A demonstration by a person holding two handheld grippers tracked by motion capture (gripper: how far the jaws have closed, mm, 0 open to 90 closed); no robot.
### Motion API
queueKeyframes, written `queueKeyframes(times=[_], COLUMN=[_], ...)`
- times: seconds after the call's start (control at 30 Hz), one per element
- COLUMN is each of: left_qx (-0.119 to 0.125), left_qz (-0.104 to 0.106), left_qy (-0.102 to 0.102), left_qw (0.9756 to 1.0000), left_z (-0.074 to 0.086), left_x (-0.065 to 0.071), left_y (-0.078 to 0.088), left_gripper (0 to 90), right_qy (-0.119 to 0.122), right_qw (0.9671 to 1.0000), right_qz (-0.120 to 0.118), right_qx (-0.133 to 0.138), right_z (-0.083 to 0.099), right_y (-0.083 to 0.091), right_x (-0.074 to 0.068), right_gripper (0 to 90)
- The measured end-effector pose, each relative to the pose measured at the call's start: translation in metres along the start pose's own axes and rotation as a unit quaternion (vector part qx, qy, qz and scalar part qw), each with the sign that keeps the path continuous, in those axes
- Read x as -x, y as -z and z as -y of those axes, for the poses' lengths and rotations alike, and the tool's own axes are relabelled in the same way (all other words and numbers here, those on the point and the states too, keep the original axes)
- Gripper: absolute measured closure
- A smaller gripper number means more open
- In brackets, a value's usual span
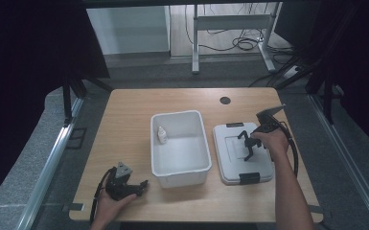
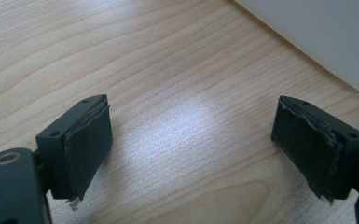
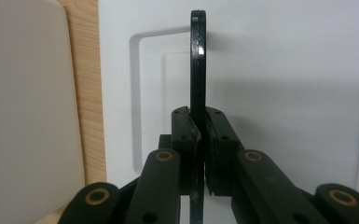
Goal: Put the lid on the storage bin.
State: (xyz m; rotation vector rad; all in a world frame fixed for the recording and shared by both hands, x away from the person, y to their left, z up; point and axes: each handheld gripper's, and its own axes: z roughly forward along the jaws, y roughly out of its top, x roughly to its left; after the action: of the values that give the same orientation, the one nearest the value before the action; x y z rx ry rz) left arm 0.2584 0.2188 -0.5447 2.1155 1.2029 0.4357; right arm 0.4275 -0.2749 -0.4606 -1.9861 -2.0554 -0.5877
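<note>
A white lid [image 1: 230,165] with black latches lies flat on the table to the right of an open white bin [image 1: 179,115]. A small white bottle [image 1: 162,135] stands inside the bin at its left wall. My right gripper [image 1: 247,149] is over the lid and shut on the lid's thin black handle [image 3: 197,60], which stands upright edge-on between the jaws above the lid [image 3: 284,70]. My right gripper [image 3: 198,119] has the bin's wall [image 3: 23,93] to its left. My left gripper [image 1: 143,185] rests low at the table's front left, open, with bare wood between its pads [image 2: 88,144].
The bin's corner [image 2: 317,28] is just ahead of the left gripper [image 2: 191,126]. A round cable hole [image 1: 225,100] is in the table near the back edge. Black latches [image 1: 249,178] sit at the lid's near and far ends. Desk legs and cables lie beyond the table.
</note>
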Motion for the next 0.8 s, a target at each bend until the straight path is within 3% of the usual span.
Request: queueKeyframes(times=[0.3, 0.47, 0.63, 0.8], left_qx=[0.000, 0.000, 0.000, 0.000], left_qz=[-0.001, -0.001, -0.001, -0.001], left_qy=[0.001, 0.001, 0.001, 0.001], left_qw=[1.0000, 1.0000, 1.0000, 1.0000], left_z=[0.000, 0.000, 0.000, 0.000], left_x=[0.000, 0.000, 0.000, 0.000], left_y=[0.000, 0.000, 0.000, 0.000], left_gripper=[12.2, 12.2, 12.2, 12.2], right_qy=[0.008, 0.013, 0.017, 0.019], right_qw=[0.9999, 0.9994, 0.9989, 0.9988], right_qz=[-0.007, -0.023, -0.034, -0.029], right_qx=[0.013, 0.023, 0.028, 0.036], right_z=[0.002, 0.005, 0.008, 0.011], right_y=[0.016, 0.029, 0.036, 0.050], right_x=[-0.013, -0.021, -0.023, -0.022], right_gripper=[83.9, 83.9, 83.9, 83.7])
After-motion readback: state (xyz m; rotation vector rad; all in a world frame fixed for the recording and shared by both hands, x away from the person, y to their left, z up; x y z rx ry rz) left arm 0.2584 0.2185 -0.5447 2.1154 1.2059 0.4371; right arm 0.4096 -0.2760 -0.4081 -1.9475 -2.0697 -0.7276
